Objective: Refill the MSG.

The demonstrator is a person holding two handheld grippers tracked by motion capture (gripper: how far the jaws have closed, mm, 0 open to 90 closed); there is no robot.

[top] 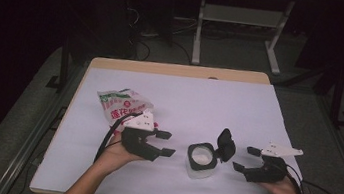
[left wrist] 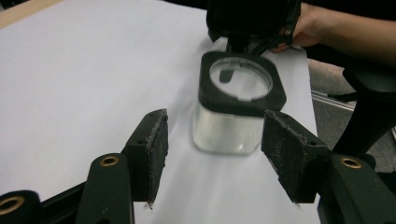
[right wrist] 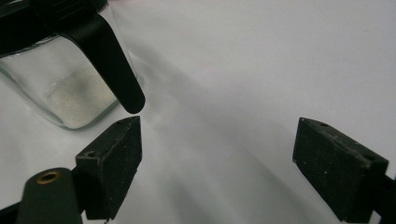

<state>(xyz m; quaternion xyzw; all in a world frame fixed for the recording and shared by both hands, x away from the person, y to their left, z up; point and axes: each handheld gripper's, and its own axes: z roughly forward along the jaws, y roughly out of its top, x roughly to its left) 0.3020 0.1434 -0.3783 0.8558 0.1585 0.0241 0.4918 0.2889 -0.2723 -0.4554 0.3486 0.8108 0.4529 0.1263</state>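
Holding white powder, lid-open glass jar (top: 200, 160)

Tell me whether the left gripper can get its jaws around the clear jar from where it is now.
Probably yes. The left gripper is open and faces the clear jar across bare table cover. The jar's flip lid stands open on the far side, and the right gripper is apart from it.

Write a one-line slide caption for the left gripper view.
Open left claw faces a clear jar with black square collar, lid flipped open, on the white table.
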